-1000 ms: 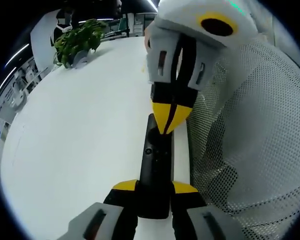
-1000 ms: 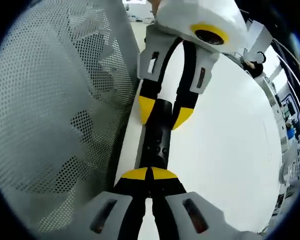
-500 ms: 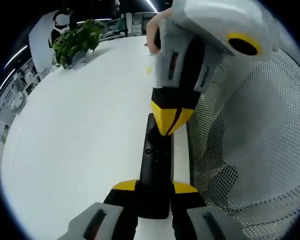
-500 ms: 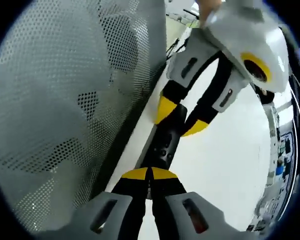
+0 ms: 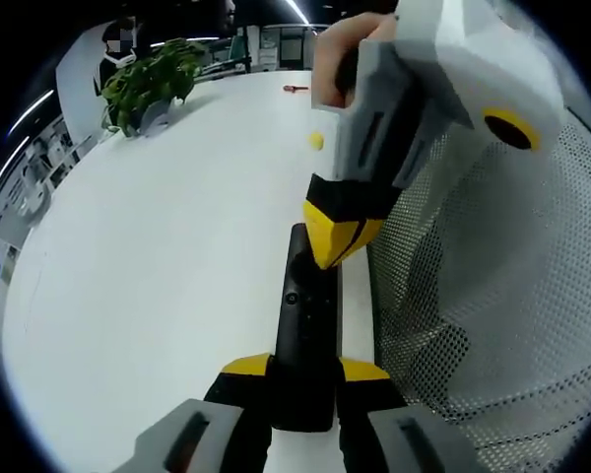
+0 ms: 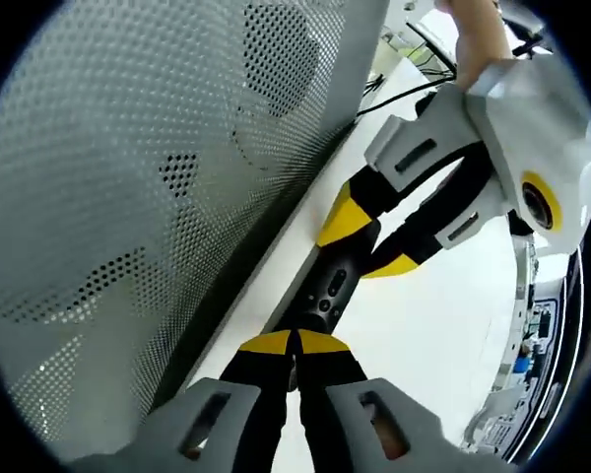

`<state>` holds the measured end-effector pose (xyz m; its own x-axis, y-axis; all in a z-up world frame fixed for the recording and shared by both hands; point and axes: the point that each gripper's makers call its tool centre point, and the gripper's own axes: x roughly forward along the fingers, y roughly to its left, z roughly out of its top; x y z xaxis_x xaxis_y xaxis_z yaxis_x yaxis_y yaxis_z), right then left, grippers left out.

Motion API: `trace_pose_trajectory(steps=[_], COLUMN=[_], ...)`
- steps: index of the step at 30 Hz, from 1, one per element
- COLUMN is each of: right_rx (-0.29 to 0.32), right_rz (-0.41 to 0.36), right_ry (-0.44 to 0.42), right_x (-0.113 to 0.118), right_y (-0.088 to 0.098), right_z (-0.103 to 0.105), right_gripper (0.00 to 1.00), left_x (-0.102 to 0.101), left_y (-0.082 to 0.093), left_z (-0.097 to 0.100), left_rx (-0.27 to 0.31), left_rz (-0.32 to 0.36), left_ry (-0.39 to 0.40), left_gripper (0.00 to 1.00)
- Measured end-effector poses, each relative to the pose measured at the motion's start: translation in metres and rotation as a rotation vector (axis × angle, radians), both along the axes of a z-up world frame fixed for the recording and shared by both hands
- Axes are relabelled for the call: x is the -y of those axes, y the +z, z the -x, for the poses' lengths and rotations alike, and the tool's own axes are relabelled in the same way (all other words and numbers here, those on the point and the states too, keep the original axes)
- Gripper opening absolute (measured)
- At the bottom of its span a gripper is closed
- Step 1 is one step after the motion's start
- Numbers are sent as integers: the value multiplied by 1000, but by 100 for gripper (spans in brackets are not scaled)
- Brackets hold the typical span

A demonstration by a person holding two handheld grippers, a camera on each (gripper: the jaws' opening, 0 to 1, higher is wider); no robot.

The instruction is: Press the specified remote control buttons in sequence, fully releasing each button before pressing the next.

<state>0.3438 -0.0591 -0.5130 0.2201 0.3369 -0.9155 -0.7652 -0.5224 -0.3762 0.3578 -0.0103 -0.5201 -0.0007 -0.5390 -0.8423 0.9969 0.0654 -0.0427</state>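
Observation:
A slim black remote control (image 5: 303, 325) lies lengthwise along the white table's (image 5: 158, 256) edge. My left gripper (image 5: 303, 372) is shut on its near end, one yellow tip on each side. My right gripper (image 5: 333, 246) comes down from the upper right with its yellow tips shut together, and they sit on the remote's far button area. In the right gripper view, the right gripper (image 6: 294, 345) stands shut over the remote control (image 6: 327, 288). Beyond it the left gripper (image 6: 369, 241) clamps the remote's other end, with a hand at the top.
A white perforated metal panel (image 5: 492, 296) stands right beside the remote and is also seen close by as the panel (image 6: 128, 177). A potted plant (image 5: 148, 84), a small yellow object (image 5: 316, 141) and a red item (image 5: 295, 89) lie far back on the table.
The right gripper's body has leaned over to the right while its shut tips stay on the remote's far end. The right gripper view has rolled. The left gripper and remote hold still.

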Motion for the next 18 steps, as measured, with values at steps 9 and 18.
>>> trace_pose_trajectory(steps=[9,18], right_rx=[57,91], right_rz=[29,5], right_ry=[53,66], right_x=[0,-4], right_y=[0,5], right_z=[0,-4], right_gripper=[0,0], left_x=[0,1], left_y=[0,1], left_z=[0,-1], left_rx=[-8,-26], left_rz=[6,13], left_ry=[1,26], left_gripper=[24,24])
